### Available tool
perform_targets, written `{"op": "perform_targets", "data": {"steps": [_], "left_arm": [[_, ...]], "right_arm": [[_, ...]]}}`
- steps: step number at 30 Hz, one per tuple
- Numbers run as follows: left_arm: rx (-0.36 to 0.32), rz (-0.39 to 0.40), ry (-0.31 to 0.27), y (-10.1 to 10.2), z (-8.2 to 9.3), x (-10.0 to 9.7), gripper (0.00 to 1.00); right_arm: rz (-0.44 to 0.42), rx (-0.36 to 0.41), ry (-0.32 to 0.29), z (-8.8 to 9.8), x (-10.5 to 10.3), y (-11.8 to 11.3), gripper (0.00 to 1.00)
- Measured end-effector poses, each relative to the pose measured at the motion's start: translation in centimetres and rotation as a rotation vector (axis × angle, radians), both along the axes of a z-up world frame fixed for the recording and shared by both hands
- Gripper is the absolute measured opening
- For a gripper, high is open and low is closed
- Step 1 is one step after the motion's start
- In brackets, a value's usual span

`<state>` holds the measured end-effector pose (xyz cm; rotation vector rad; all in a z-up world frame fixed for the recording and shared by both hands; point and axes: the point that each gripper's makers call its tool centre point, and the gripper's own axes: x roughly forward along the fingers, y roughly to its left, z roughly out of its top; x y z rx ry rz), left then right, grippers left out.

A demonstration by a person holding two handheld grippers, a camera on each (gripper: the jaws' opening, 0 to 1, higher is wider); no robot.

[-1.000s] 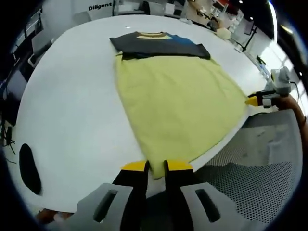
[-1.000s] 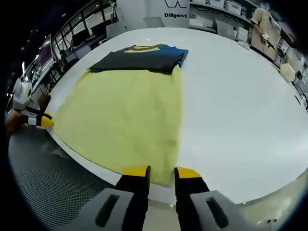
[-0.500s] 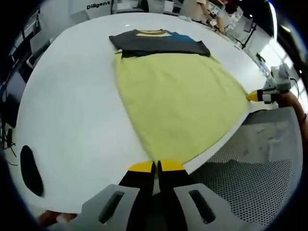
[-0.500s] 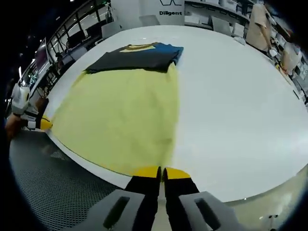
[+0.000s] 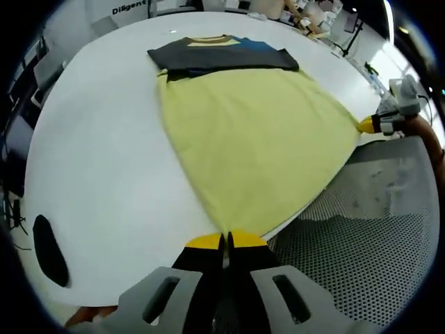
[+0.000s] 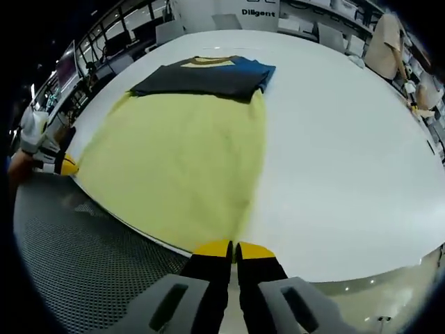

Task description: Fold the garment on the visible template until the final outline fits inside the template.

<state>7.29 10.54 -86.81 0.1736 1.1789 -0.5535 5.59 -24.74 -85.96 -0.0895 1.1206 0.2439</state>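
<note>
Left gripper view: both hand-held grippers (image 5: 227, 241) (image 6: 233, 248) pinch garment (image 5: 257, 139) hem at table (image 5: 97, 160) edge

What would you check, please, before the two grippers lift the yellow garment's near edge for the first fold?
1. Left gripper shut on the near corner of the yellow garment: ok.
2. Right gripper shut on the garment's other near corner: ok.
3. Garment lying flat on the white table, no big wrinkles: ok.
4. Dark folded shirt at the garment's far end, clear of the near edge: ok.
5. Template outline visible for aiming the fold: cannot tell; no outline shows on the table.
6. Grip deep enough to hold during the lift: cannot tell; only the corner tips sit between the jaws.
</note>
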Motion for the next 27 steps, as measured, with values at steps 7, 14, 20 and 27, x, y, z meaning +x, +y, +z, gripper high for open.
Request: {"op": "perform_targets", "data": {"steps": [7, 14, 20, 27], "left_arm": [[-0.002, 0.012, 0.027, 0.1, 0.0, -0.3, 0.02], [-0.010, 0.022, 0.037, 0.0, 0.2, -0.2, 0.02], [-0.044, 0.063, 0.038, 0.1, 0.8, 0.3, 0.01], [-0.061, 0.057, -0.001, -0.2, 2.2, 1.7, 0.01]], "right_arm": [[0.008, -0.006, 0.029, 0.0, -0.2, 0.1, 0.00], [0.011, -0.011, 0.038, 0.4, 0.1, 0.1, 0.00], [0.050, -0.023, 0.027, 1.5, 0.6, 0.3, 0.00], [0.050, -0.011, -0.035, 3.5, 2.4, 0.3, 0.00]]}}
